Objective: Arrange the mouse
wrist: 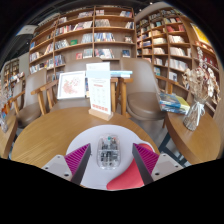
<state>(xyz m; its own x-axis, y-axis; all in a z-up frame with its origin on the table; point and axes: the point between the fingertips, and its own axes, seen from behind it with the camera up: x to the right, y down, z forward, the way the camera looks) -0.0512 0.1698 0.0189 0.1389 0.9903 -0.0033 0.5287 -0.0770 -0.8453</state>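
Observation:
A clear, see-through mouse [108,150] lies on a white round mat [92,172] on the wooden table [60,130]. A red patch [126,180] covers the mat's near right part. My gripper [112,160] is open. The mouse stands between the fingers, with a gap to the left pad [78,157] and to the right pad [146,158]. The mouse rests on the mat on its own.
A white upright sign [100,90] and a framed picture [72,85] stand at the table's far side. Wooden chairs [140,95] stand behind the table. A second table with stacked books [176,103] is to the right. Bookshelves [90,35] fill the background.

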